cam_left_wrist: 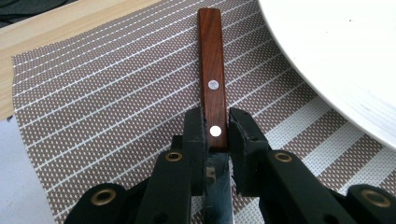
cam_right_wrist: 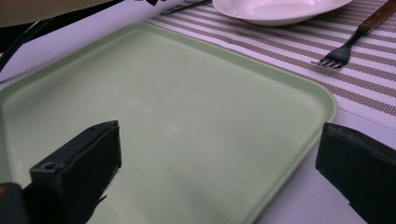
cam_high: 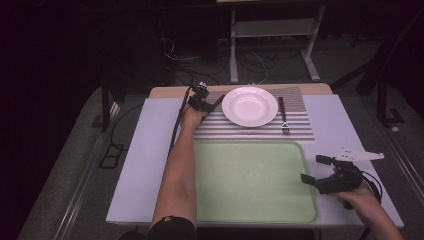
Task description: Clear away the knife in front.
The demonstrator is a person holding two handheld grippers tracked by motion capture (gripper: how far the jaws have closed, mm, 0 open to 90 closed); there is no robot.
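Your left gripper (cam_left_wrist: 216,128) is clamped on the knife (cam_left_wrist: 212,79), pads on either side of the wooden handle near its lower rivet, blade running back under the jaws toward you. The knife lies on the striped placemat (cam_left_wrist: 116,107) at about 9 o'clock of the white plate (cam_high: 249,106), just beside the rim, not touching as far as the left gripper view shows. Its long axis points to 12 o'clock in that view, in line with the jaws, so a straight lift looks enough, no wrist roll.

Watch the plate edge (cam_left_wrist: 336,70) at 2 o'clock of the jaws, the nearest thing to clip.

The fork (cam_high: 284,116) lies at 3 o'clock of the plate, tines toward you, well apart from the knife.

Your right gripper (cam_high: 317,171) hangs wide open by the right rim of the green tray (cam_high: 250,180), holding nothing. The left is the nearer hand by far. The tray sits at 6 o'clock of the placemat.
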